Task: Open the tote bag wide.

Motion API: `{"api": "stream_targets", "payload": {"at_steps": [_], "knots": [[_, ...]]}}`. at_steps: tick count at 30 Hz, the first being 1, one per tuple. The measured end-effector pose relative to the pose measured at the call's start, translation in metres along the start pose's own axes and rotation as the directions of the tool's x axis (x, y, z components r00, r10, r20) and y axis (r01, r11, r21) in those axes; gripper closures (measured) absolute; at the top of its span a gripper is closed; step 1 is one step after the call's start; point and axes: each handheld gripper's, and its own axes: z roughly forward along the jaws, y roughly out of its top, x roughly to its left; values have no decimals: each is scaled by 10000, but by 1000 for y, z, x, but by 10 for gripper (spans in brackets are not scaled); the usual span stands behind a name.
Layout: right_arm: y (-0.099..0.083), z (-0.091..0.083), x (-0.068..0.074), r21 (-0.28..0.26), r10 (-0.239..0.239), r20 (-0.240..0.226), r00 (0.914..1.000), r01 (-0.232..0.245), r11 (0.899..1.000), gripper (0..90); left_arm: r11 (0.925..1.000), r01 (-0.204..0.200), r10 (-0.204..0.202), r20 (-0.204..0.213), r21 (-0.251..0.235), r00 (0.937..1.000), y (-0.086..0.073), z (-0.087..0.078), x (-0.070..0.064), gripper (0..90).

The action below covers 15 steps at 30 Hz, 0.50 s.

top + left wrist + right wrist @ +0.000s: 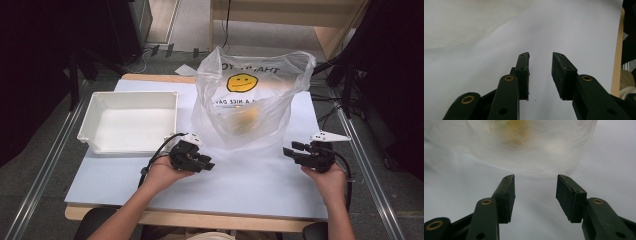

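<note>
A clear plastic bag [250, 100] with a yellow smiley face stands upright mid-table; blurred yellow items [245, 120] lie inside it. In the right gripper view the bag [529, 147] rises just beyond the jaws, a yellowish blur [516, 130] showing through it. My left gripper [209, 163] rests low near the bag's front left, open, with nothing between its fingers [522, 72]. My right gripper [290, 150] sits at the bag's front right, open and empty, aimed toward the bag; in its own view [535, 192] the jaws stand wide apart.
An empty white tray [100, 107] lies at the table's left. The white tabletop [250, 180] spreads in front of the bag. A wooden table edge [617, 55] runs along the right of the left gripper view. Metal rails flank the table.
</note>
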Motion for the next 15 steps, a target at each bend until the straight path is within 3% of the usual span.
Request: {"api": "stream_targets", "payload": {"at_steps": [6, 8, 14, 15], "knots": [[3, 2, 1, 68, 47, -234, 9997, -45, 10000, 531, 9998, 183, -183, 200, 38, 9996, 7, -3, -2, 758], [8, 0, 1, 5, 162, -495, 9986, -162, 9999, 554, 9999, 121, -120, 179, -15, 9998, 10, -5, -3, 770], [13, -3, 2, 14, 4, -563, 9984, -3, 10000, 590, 9999, -88, 89, 178, -75, 9998, 16, -15, -4, 788], [16, -4, 2, 46, 29, -776, 9970, -25, 10000, 618, 10000, -18, 19, 114, -66, 9999, 17, -18, -5, 805]]}}
